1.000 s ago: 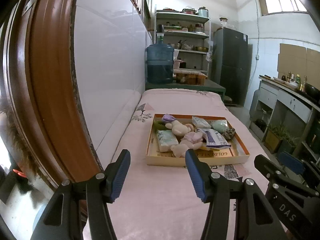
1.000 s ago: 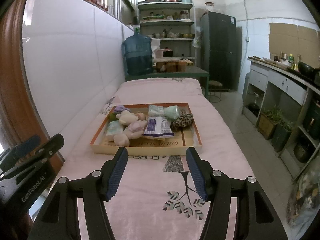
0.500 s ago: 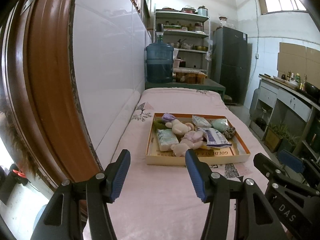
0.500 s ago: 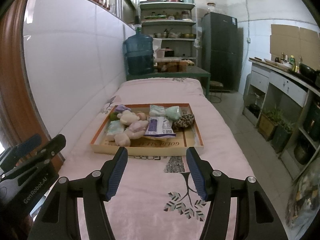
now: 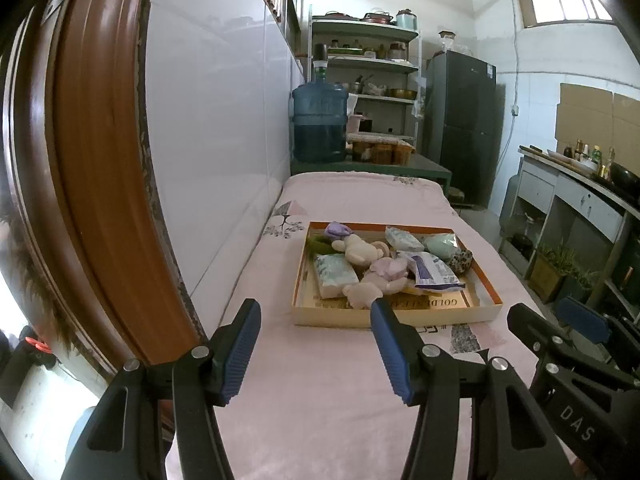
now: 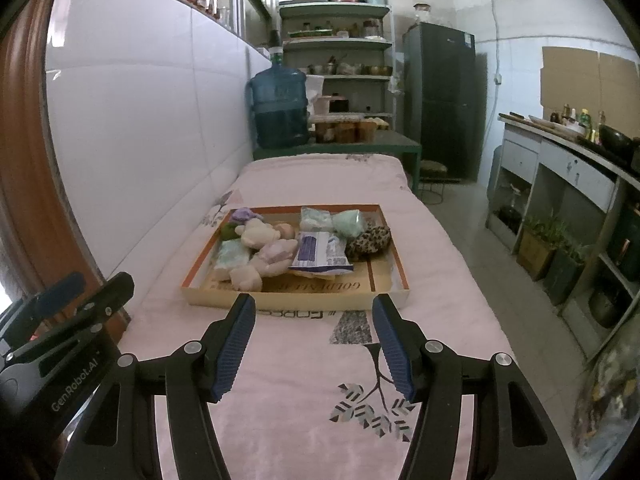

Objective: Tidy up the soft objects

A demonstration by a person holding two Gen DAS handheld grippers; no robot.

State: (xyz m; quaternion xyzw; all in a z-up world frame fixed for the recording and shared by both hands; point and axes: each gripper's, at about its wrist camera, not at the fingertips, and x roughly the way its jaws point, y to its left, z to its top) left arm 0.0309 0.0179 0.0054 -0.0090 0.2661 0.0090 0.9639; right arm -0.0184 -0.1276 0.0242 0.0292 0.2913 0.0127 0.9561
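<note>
- Soft objects (image 6: 280, 246) are seen heaped in a shallow cardboard tray (image 6: 296, 294) on the pink bed (image 6: 288, 380): plush toys, tissue packs, a leopard-print pouch, jumbled and overlapping.
- Stage cannot be settled: everything already sits in the tray, which fits items gathered or items awaiting sorting.
- Left tool (image 5: 316, 346) is held wide and empty, short of the tray.
- Right tool (image 6: 314, 342) is likewise wide and empty.

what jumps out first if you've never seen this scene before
A shallow cardboard tray heaped with soft toys and packets sits mid-way along a pink blanket. Both open grippers, left and right, hover empty short of its near edge. Behind, a big blue water jug stands by the white wall.
</note>
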